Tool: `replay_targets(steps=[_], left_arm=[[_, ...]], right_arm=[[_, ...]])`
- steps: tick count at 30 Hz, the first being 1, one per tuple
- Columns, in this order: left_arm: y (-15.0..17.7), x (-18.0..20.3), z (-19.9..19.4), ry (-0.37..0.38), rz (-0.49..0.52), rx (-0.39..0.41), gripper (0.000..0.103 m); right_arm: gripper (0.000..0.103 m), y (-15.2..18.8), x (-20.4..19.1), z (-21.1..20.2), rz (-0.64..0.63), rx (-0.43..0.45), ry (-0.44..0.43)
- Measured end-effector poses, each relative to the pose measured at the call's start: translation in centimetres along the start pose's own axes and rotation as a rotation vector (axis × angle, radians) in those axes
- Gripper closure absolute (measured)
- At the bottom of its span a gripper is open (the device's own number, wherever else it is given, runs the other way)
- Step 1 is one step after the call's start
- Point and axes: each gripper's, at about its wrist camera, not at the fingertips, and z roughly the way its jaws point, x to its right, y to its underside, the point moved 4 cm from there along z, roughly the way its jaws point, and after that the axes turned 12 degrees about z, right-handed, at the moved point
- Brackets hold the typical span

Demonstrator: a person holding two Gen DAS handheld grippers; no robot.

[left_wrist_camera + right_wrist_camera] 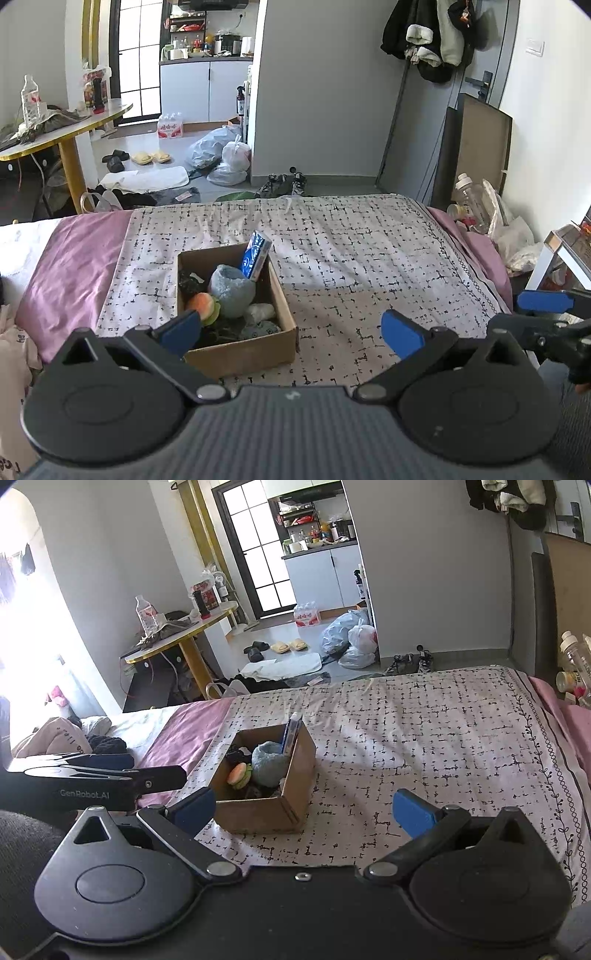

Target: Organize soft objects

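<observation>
Both my wrist cameras look forward and down across the bed (369,236), low and close above its near edge. Both catch the cardboard box (243,354) and the kitchen doorway.

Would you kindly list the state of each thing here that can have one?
Cardboard box: open-topped, upright on the bed, filled.
Blue packet: upright, leaning on the box's far wall.
Burger plush: lying inside the box.
Grey-blue plush: inside the box, beside the burger.
Left hand-held gripper: open, empty.
Right hand-held gripper: open, empty.
</observation>
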Motion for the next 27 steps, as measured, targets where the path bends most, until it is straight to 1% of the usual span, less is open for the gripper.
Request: replay_targets(steps=[3, 9, 17, 27], left_arm=[[-0.03, 0.06, -0.02, -0.010, 0.009, -0.002, 0.000], [-0.06, -0.01, -0.01, -0.011, 0.011, -0.005, 0.000], [-0.01, -0.25, -0.01, -0.019, 0.004, -0.008, 0.000], [-0.08, 0.06, 0.03, -0.017, 0.008, -0.015, 0.000]], right_arm=[[0.000, 0.02, -0.01, 0.09, 0.011, -0.008, 0.000], [0.000, 0.09, -0.32, -0.42, -0.013, 0.004, -0.001], [0.000, -0.07, -0.19, -0.76, 0.012, -0.002, -0.016], [0.000, -0.08, 0.02, -0.87, 0.014, 0.005, -0.006]])
